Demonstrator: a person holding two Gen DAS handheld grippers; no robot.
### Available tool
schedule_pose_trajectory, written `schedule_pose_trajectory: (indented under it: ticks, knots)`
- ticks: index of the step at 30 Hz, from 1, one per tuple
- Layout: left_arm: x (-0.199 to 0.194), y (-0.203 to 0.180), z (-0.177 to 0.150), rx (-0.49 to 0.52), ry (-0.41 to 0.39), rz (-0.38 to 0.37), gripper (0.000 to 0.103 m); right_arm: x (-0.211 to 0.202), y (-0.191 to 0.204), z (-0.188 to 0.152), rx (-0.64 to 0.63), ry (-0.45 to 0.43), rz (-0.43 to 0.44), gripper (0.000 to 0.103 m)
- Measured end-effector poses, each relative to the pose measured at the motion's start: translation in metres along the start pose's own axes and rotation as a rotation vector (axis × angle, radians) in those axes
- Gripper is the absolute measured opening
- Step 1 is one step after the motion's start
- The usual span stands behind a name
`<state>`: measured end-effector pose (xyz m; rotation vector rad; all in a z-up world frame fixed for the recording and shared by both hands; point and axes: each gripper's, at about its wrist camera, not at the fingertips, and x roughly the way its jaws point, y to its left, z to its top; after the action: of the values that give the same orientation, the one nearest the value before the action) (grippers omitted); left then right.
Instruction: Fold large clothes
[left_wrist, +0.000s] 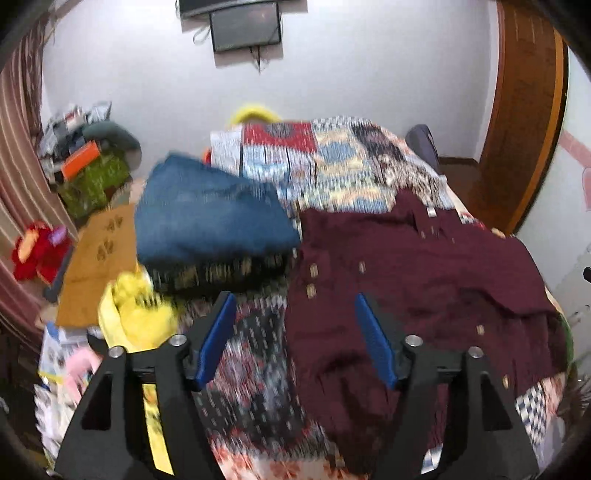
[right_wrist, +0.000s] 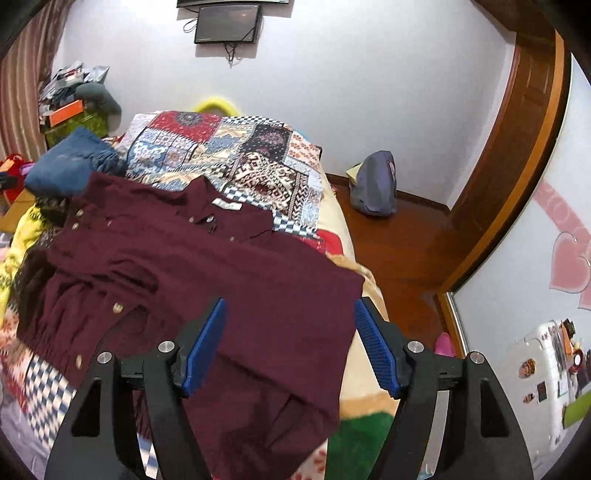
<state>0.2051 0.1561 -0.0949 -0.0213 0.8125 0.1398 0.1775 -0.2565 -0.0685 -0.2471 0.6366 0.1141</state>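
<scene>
Bedroom, patchwork bed (right_wrist: 258, 162) cluttered. Maroon shirt (right_wrist: 229, 273) spread loosely on bed, rumpled at left. Left tongs (left_wrist: 295, 332) and right tongs (right_wrist: 290, 339) both released, empty, above shirt. Risk: pinching bedcover with fabric; hem overhanging bed edge may slide off.

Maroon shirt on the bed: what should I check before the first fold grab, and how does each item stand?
1. Left claw open, holding nothing: ok.
2. Right claw open, holding nothing: ok.
3. Maroon shirt spread flat: not ok, its left side is bunched.
4. Collar label faces up: ok.
5. Blue folded garment lies clear of the shirt: cannot tell, edges meet.
6. Left wrist view sharp: not ok, blurred.
</scene>
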Motion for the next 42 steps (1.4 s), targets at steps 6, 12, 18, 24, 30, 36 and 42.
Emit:
schedule_pose_trajectory:
  ticks: [6, 12, 18, 24, 30, 36, 42]
  knots:
    - [0.036, 0.010, -0.057, -0.070, 0.189, -0.068, 0.072, 0.014, 0.001, -0.036, 0.082, 0.089, 0.075, 0.074]
    - [0.081, 0.016, -0.103, -0.227, 0.427, -0.229, 0.072, 0.058, -0.004, -0.079, 0.192, 0.247, 0.073, 0.074]
    - [0.096, 0.001, -0.121, -0.271, 0.503, -0.347, 0.072, 0.067, -0.018, -0.118, 0.354, 0.299, 0.077, 0.074]
    - [0.107, -0.023, -0.129, -0.270, 0.507, -0.395, 0.059, 0.074, -0.027, -0.132, 0.518, 0.319, 0.179, 0.074]
    - [0.102, -0.013, -0.134, -0.364, 0.428, -0.406, 0.035, 0.089, -0.023, -0.133, 0.528, 0.330, 0.251, 0.057]
    - [0.076, -0.030, -0.119, -0.271, 0.332, -0.321, 0.024, 0.085, -0.025, -0.123, 0.513, 0.308, 0.279, 0.019]
    - [0.045, -0.040, -0.060, -0.216, 0.194, -0.350, 0.020, 0.071, -0.036, -0.081, 0.476, 0.194, 0.334, 0.014]
